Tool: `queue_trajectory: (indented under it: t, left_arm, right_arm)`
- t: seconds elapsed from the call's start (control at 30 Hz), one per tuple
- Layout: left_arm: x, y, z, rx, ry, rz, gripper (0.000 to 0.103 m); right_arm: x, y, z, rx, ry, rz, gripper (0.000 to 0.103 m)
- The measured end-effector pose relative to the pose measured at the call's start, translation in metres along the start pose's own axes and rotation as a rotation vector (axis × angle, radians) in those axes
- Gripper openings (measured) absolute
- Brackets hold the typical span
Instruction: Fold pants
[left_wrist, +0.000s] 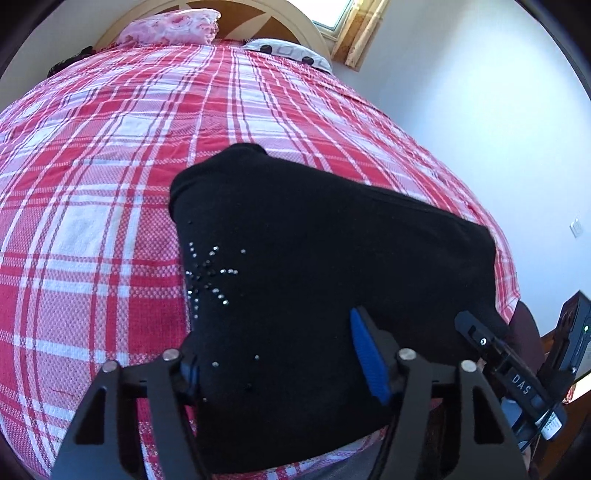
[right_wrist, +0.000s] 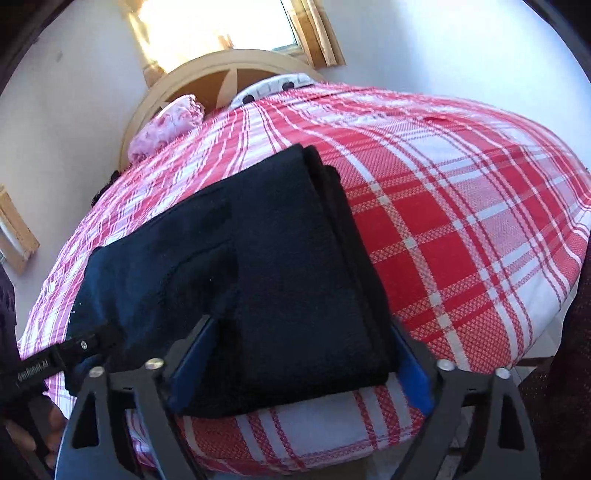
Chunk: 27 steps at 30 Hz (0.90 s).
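The left gripper (left_wrist: 284, 354) straddles the near left part of the black pants (left_wrist: 314, 266), jaws spread wide with cloth bunched between them. The right gripper (right_wrist: 301, 365) does the same at the near right end, also wide. One pair of pants lies already doubled on the red plaid bedspread (left_wrist: 92, 221) near the bed's near edge, seemingly a late fold. Next, both must close and carry cloth over. Two pillows sit far off.

Both grippers, left (left_wrist: 284, 350) and right (right_wrist: 301, 354), share black angular frames, silver round screws and blue ribbed pads (left_wrist: 367, 360); white lettering marks side bars.
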<state>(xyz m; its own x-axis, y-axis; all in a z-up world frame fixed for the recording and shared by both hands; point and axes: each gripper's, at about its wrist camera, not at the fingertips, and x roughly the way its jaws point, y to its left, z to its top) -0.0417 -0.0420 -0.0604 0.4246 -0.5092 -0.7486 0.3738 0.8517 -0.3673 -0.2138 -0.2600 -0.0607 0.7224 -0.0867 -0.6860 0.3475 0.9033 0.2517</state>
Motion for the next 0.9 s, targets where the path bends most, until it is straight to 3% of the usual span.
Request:
queue_trajectory:
  t: [0.1,0.17,0.27,0.43,0.9]
  left_arm:
    - [-0.007,0.005,-0.001,-0.032,-0.026,-0.025,0.047]
    - [-0.01,0.005,-0.001,-0.035,-0.034,-0.019,0.042]
    - [-0.013,-0.007,0.0,0.03,-0.062,0.062,0.028]
    - [-0.013,-0.019,0.0,0.082,-0.059,0.129,0.025]
    - [-0.011,-0.026,0.0,0.129,-0.054,0.184,0.023]
  right_arm:
    - [-0.005,-0.004,-0.002,-0.003,-0.019,0.015,0.071]
    - [-0.007,0.0,-0.003,-0.03,-0.026,0.009,0.067]
    - [-0.008,0.009,-0.004,-0.083,-0.042,-0.016,0.062]
    - [-0.011,0.009,-0.004,-0.094,-0.049,0.001,0.055]
    - [-0.003,-0.002,0.001,-0.032,-0.007,0.068,0.057]
